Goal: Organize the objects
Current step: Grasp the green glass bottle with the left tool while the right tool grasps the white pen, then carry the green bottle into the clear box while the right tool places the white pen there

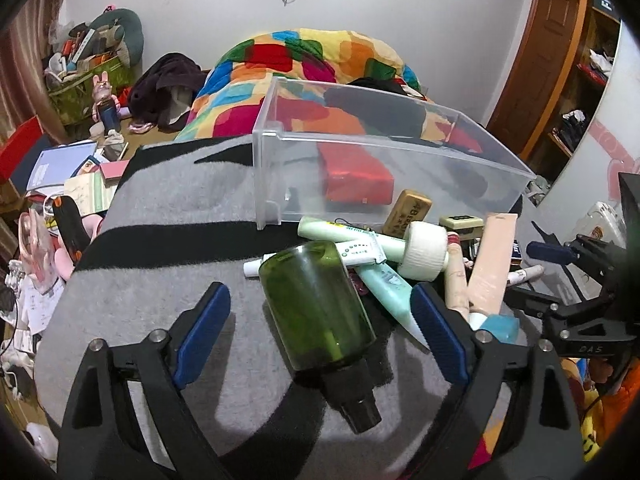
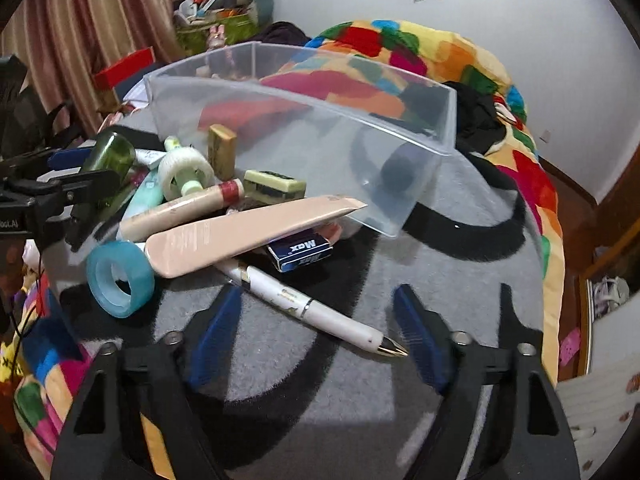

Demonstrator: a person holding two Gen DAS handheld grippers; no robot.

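A clear plastic bin (image 1: 400, 160) (image 2: 320, 120) stands on a grey and black mat behind a heap of small items. My left gripper (image 1: 320, 316) is open, its jaws on either side of a green bottle (image 1: 320, 304) with a black cap, not touching it. My right gripper (image 2: 312, 336) is open around a white pen (image 2: 312, 308) with a gold tip. The heap holds a pink flat tube (image 2: 240, 236), a blue tape roll (image 2: 120, 280), a white spool (image 2: 186, 172), an eraser (image 2: 221, 152) and a blue Max box (image 2: 300, 250).
A colourful quilt (image 1: 304, 64) lies on the bed behind the bin. Books and clutter (image 1: 72, 168) lie on the floor at left. A wooden wardrobe (image 1: 560, 80) stands at right. The right gripper shows at the edge of the left wrist view (image 1: 568, 264).
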